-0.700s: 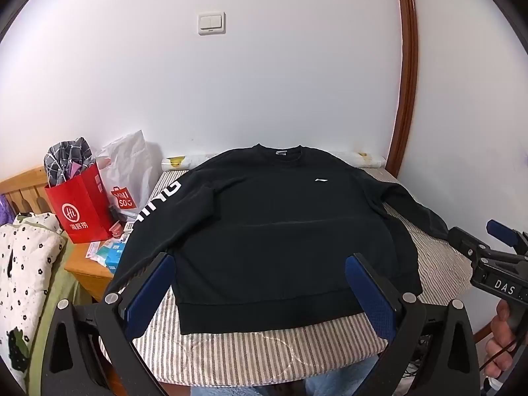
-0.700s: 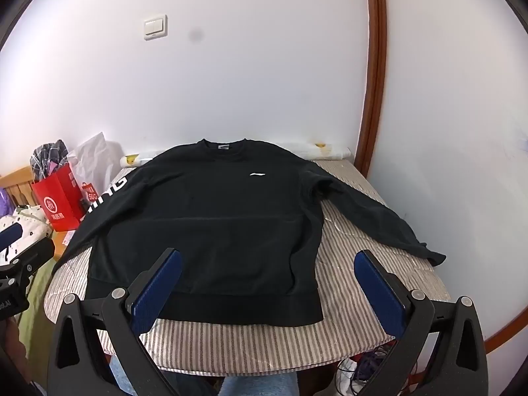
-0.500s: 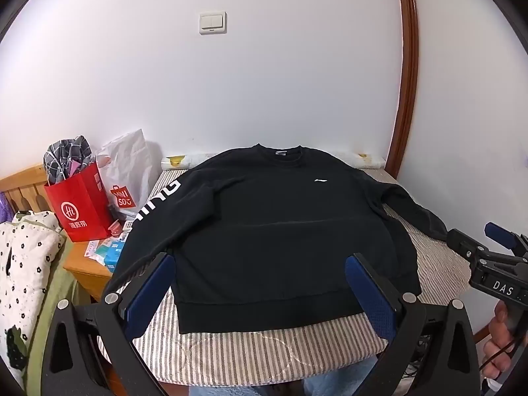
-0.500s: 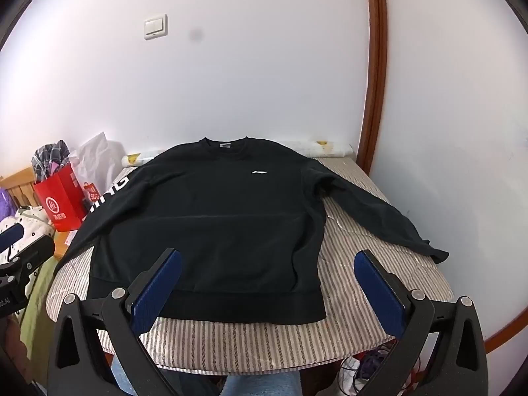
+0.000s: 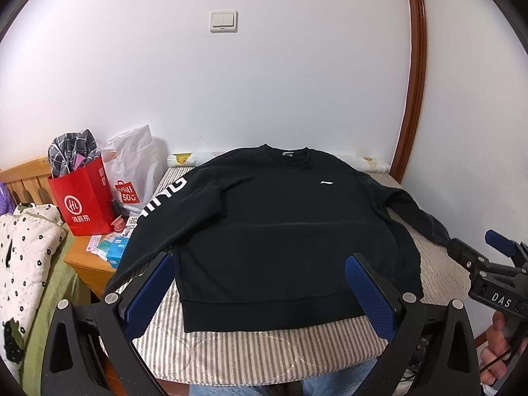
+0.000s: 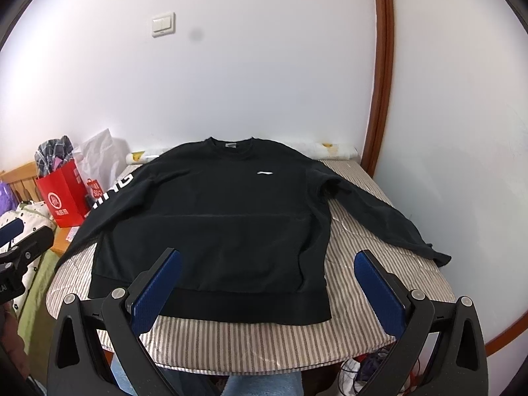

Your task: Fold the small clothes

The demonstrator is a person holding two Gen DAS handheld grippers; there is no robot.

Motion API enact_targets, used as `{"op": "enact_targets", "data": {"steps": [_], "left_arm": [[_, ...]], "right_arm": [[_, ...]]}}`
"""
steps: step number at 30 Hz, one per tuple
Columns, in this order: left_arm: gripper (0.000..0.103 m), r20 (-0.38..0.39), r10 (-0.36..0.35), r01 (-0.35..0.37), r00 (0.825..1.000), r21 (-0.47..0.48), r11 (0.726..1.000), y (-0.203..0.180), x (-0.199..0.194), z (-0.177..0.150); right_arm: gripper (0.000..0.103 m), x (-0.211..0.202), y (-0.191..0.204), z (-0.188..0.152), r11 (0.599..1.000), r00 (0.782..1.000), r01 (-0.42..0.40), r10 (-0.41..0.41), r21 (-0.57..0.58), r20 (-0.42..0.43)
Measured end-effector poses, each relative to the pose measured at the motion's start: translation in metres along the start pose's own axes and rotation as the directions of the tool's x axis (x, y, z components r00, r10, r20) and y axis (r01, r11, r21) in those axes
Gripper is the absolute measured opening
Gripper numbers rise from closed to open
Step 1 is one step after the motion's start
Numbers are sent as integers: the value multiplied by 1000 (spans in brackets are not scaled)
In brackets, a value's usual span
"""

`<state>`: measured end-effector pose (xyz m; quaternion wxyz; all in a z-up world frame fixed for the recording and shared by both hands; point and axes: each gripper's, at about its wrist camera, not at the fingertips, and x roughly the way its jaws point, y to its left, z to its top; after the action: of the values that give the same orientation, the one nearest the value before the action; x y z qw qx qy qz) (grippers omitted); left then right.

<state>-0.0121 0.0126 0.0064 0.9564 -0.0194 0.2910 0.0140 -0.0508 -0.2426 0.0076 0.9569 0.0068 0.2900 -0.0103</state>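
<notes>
The black sweatshirt (image 6: 211, 231) lies flat, unfolded, across the striped bed (image 6: 379, 313), hem at its near edge; the left gripper (image 5: 260, 293) and right gripper (image 6: 267, 290) hover spread wide, empty; folding seems unstarted; next, pinch a sleeve.

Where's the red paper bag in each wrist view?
Left wrist: red paper bag at left, beside the black sweatshirt sleeve with white lettering.
Right wrist: red paper bag at far left edge, smaller.
Shared landmark: wall switch above the sweatshirt collar.
</notes>
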Motion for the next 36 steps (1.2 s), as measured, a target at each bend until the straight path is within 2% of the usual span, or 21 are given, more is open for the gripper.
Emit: {"op": "enact_targets", "data": {"steps": [9,14,17,22,36], "left_arm": [[103,22,7,-6,1000,-30,1000,15,-5,-3],[103,14,-7,7,1000,-54,999,15,0,-4],[103,13,-29,29,1000,-42,999,12,1,-6],[103,26,-2,2,1000,-12,1000,7,-2,-6],[103,23,-27,29,999,-46,999,11,7,-7]], "right_arm": [[102,3,7,-2,1000,1000,-19,19,-18,-5],[102,1,2,-2,1000,1000,-23,23,20,14],[102,2,0,-4,999,1000,-25,25,31,-5],[102,3,3,-5,999,999,-43,43,21,11],[102,14,5,-3,999,999,-43,43,-3,-27]]}}
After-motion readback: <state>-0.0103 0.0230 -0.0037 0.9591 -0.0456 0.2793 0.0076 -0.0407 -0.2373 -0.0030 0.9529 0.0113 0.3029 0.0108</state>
